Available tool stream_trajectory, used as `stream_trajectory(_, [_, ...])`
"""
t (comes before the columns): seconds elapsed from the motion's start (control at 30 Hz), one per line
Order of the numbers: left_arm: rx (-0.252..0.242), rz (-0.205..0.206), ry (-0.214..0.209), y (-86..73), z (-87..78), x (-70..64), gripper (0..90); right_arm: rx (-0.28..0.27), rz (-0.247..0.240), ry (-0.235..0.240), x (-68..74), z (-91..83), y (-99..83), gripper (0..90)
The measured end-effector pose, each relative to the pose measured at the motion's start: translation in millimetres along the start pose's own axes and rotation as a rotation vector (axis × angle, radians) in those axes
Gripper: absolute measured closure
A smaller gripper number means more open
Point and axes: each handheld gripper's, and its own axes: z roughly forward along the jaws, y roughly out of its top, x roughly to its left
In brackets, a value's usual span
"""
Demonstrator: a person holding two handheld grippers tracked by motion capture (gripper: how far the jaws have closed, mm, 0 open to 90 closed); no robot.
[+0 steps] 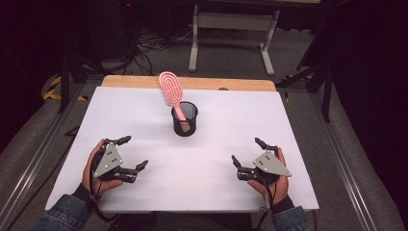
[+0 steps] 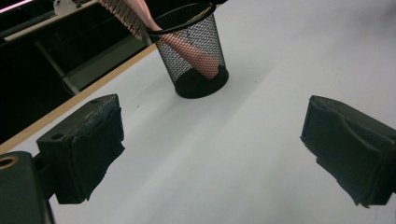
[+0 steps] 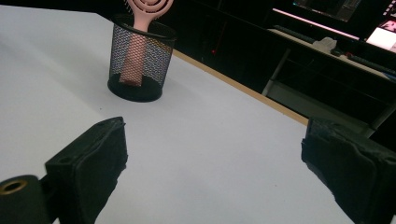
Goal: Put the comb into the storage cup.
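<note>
Brush (image 1: 172, 91): pink, standing handle-down in the cup (image 1: 184, 120), head tilted toward the far left above the rim; the handle end rests on the cup floor (seen through the mesh in both gripper views).
Cup: black wire mesh, upright near the middle of the white table (image 1: 231, 120), closer to the far edge than to the person.
Left gripper (image 1: 133, 153): held low over the near left part of the table, jaws spread wide with nothing between them; the cup and brush lie ahead and to its right, well apart.
Right gripper (image 1: 248, 151): held low over the near right part of the table, jaws likewise spread and empty; the cup and brush lie ahead and to its left, well apart.
Relation: the cup sits between the two grippers in the left-right sense but farther from the person than both; neither gripper touches it.
</note>
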Motion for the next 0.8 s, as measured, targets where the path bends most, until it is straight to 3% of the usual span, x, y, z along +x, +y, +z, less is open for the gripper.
stream_trajectory(0.33, [0.026,-0.052,-0.007,-11.1,-9.7,0.1,4.5,0.006,0.016,0.014,-1.9,-0.9,-1.9,6.5])
stream_trajectory(0.8, [0.034,-0.047,0.003,-11.2,-8.0,-0.4,2.7,0.005,0.018,0.024,-1.9,-0.4,-3.1,6.3])
